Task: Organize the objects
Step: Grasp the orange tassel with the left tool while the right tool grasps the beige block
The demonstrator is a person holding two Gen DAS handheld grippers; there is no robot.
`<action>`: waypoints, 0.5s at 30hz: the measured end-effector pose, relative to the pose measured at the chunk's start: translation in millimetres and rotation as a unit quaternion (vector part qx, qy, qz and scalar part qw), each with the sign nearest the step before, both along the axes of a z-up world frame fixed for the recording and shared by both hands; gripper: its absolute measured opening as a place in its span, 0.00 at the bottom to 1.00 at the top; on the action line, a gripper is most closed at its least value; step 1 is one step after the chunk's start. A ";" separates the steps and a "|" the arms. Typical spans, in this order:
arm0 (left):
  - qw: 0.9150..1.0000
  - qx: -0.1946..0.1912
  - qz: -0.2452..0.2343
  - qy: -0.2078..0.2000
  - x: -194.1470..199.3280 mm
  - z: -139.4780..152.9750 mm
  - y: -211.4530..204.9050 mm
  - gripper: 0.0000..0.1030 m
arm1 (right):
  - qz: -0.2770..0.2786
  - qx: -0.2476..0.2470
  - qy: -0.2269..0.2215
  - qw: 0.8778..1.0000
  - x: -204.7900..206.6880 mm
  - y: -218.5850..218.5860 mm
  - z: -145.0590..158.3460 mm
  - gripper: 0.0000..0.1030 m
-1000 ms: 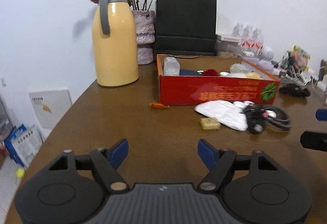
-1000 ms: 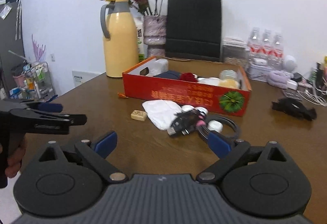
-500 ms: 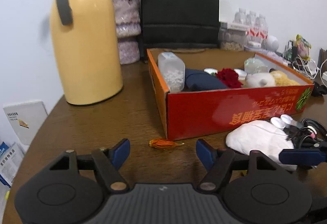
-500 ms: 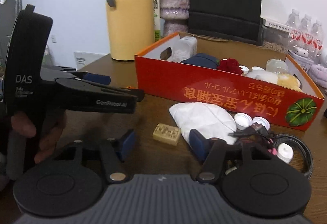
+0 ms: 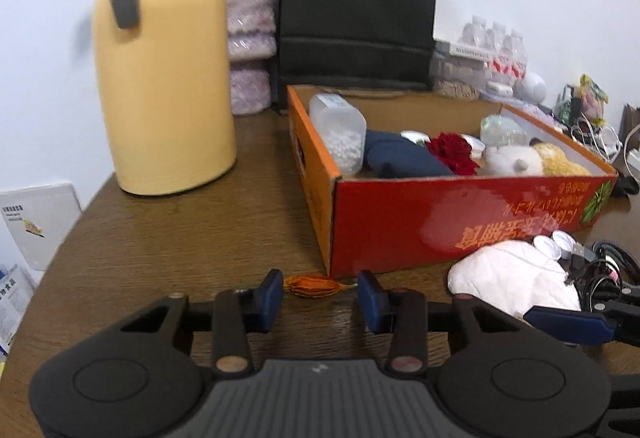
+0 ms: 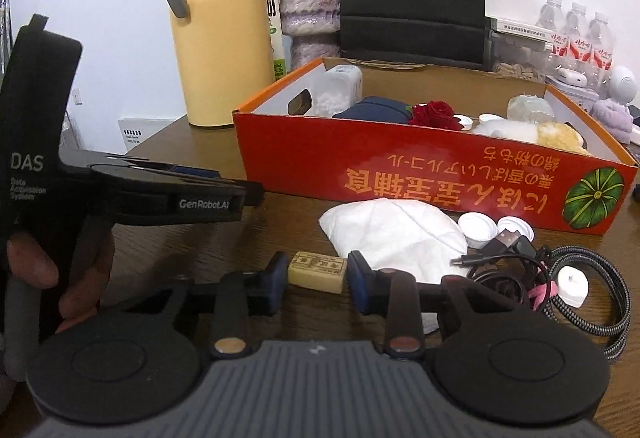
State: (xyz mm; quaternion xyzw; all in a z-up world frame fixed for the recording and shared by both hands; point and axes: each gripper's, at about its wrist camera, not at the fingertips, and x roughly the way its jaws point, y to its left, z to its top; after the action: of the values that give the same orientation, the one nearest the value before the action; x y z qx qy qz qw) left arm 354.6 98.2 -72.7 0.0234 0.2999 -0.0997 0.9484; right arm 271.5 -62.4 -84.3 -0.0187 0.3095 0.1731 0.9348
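Left claw (image 5: 318,294) and right claw (image 6: 317,280) are each sitting low on the table (image 5: 192,238), fingers spread around a small item.

The left claw is standing open with its blue pads on either side of an orange dried bud (image 5: 314,285), the left pad close to touching it, the right pad apart; the bud is lying on the table just at 6 o'clock of the near-left corner of the red box (image 5: 460,218). The right claw is also standing open, bracketing a tan block (image 6: 317,272), with a slight gap on each side. The block is resting at 9 o'clock of a white cloth (image 6: 396,234); black cables (image 6: 568,278) are lying at 3 o'clock of it. A yellow jug (image 5: 160,78) is standing at 10 o'clock of the box.
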 end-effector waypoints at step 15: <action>0.998 -0.020 0.006 -0.054 -124.3 63.1 -16.7 0.38 | 0.005 0.023 -0.053 0.998 -72.6 -37.9 55.4 0.32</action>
State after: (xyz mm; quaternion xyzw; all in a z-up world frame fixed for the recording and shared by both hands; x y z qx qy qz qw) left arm 230.3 81.5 -9.6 0.0079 0.2467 -0.0983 0.9641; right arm 199.0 -100.3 -28.9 -0.0074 0.2554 0.1834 0.9492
